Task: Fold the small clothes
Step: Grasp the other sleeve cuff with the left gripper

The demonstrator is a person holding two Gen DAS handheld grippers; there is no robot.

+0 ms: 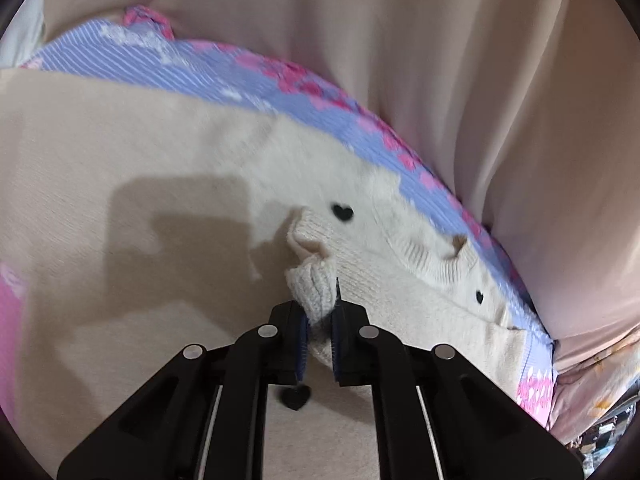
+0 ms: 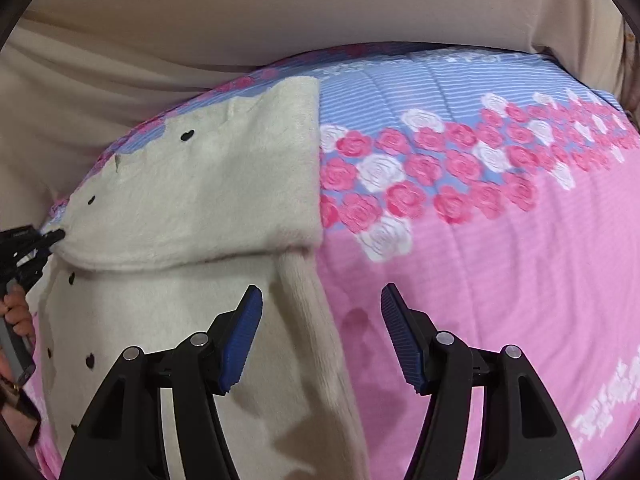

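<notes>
Nearest my left lens, the left hand-held gripper point(image 1: 320, 320) is clamped on a ribbed cuff point(image 1: 314, 290) of the cream sweater point(image 1: 208, 184), its blue pads pinching the knit from both sides. The sweater, dotted with small black hearts point(image 1: 343, 213), spreads ahead and to the left of that gripper, partly folded over itself. On my right view, the right hand-held gripper point(image 2: 322, 332) hangs with its fingers wide apart, holding nothing; a sleeve point(image 2: 316, 328) runs between them, below the pads. At the far left edge there I see the person's hand point(image 2: 18, 316) around the other tool's handle. Everything lies on a bed with a pink and blue rose-print bedspread point(image 2: 480, 220), beige curtains point(image 1: 460, 60) behind.
</notes>
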